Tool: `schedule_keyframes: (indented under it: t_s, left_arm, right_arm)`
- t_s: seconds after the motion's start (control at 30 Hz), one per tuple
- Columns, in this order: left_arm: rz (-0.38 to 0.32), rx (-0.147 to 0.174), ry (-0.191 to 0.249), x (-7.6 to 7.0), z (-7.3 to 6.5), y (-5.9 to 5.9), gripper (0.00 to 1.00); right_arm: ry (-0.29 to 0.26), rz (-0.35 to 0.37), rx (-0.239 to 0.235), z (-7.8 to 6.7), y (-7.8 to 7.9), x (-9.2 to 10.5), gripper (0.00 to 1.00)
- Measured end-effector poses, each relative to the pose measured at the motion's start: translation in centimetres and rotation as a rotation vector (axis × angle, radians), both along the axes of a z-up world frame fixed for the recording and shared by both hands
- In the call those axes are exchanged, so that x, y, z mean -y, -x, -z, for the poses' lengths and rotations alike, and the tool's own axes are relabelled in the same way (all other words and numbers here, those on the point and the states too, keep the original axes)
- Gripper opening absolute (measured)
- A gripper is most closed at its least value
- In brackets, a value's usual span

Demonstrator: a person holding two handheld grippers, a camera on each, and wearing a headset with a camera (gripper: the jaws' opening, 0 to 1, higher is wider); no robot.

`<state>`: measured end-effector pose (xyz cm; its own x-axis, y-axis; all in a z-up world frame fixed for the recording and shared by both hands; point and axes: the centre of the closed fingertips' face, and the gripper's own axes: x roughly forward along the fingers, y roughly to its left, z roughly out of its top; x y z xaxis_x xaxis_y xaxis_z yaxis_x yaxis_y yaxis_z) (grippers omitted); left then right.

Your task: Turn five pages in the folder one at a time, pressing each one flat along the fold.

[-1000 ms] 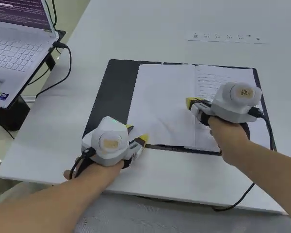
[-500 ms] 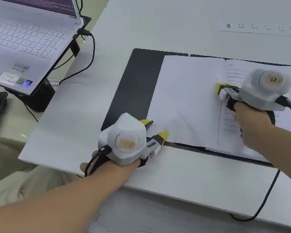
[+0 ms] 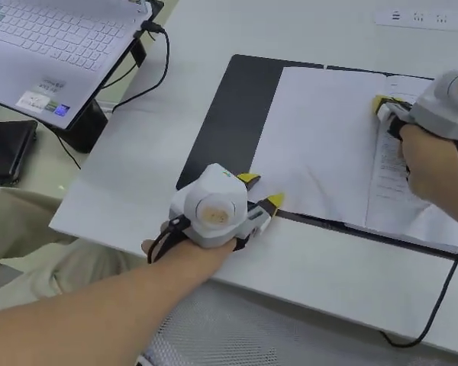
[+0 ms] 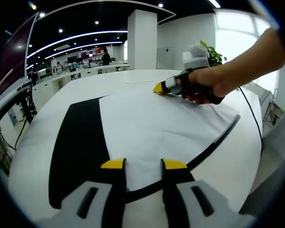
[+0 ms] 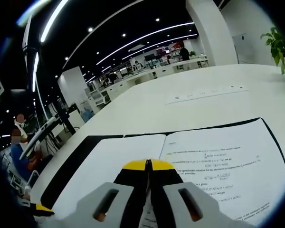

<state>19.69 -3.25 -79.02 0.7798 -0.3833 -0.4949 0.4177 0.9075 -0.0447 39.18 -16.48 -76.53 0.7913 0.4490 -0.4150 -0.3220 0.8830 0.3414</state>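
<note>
The left gripper is nearest, jaws parted with nothing between them, tips over the near left corner of the blank page; whether they touch the paper cannot be told; in the head view its white body covers the near left corner of the folder, which lies open and flat on the white table, black cover bare to the left of those tips; ahead and to the right, the right gripper has its jaws closed together, nothing seen between them, tips at the fold where the blank page meets the printed page; the head view's edge cuts this gripper off, and the right hand covers part of the printed page; the print is too small to read; a black cable trails from the right gripper over the table's near edge; well left of the left gripper a laptop sits on a dark stand, screen cut off, a black cord looping from it; far past the right gripper lies a white power strip, its sockets hard to make out; further right stands a green plant
</note>
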Motion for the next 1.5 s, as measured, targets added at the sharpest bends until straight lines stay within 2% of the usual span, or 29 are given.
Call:
schedule_keyframes:
  t_s: [0.2, 0.33, 0.43, 0.53, 0.77, 0.83, 1.07, 1.23, 1.37, 1.43, 1.5]
  left_arm:
    - [-0.001, 0.004, 0.004, 0.0, 0.0, 0.0, 0.28]
    - [-0.002, 0.004, 0.007, -0.1, 0.1, 0.0, 0.28]
    - [-0.002, 0.004, 0.008, -0.1, 0.1, 0.0, 0.28]
    - [-0.003, 0.003, 0.009, -0.1, 0.1, 0.0, 0.28]
    - [-0.003, 0.003, 0.011, -0.1, 0.0, 0.1, 0.28]
    - [-0.003, 0.003, 0.011, -0.1, 0.0, 0.1, 0.28]
    - [-0.005, 0.003, 0.014, -0.2, 0.0, 0.1, 0.28]
    - [-0.007, 0.005, 0.018, -0.2, -0.1, 0.1, 0.27]
    - [-0.008, 0.007, 0.019, -0.1, -0.2, 0.1, 0.27]
    - [-0.008, 0.007, 0.021, -0.1, -0.2, 0.1, 0.27]
    - [-0.009, 0.006, 0.022, -0.1, -0.2, 0.1, 0.27]
  right_arm:
    - [0.011, 0.004, 0.008, 0.3, -2.4, 0.1, 0.0]
    - [-0.007, 0.024, -0.003, 0.8, -4.8, 0.5, 0.0]
    - [0.002, 0.019, -0.008, 1.3, -6.3, 0.5, 0.0]
    - [0.001, 0.023, -0.012, 1.5, -6.9, 0.5, 0.0]
    - [0.0, 0.011, -0.005, 1.8, -5.5, 0.5, 0.0]
    - [-0.006, 0.009, -0.003, 1.8, -5.5, 0.6, 0.0]
    - [-0.042, 0.007, -0.01, 1.7, -3.4, 0.6, 0.0]
    - [-0.056, -0.008, -0.019, 1.1, -1.0, 0.4, 0.0]
    - [-0.082, -0.009, -0.03, 1.3, -0.2, 0.5, 0.0]
    - [-0.092, -0.012, -0.033, 1.3, 0.8, 0.5, 0.0]
    - [-0.098, -0.012, -0.036, 1.4, 1.0, 0.7, 0.0]
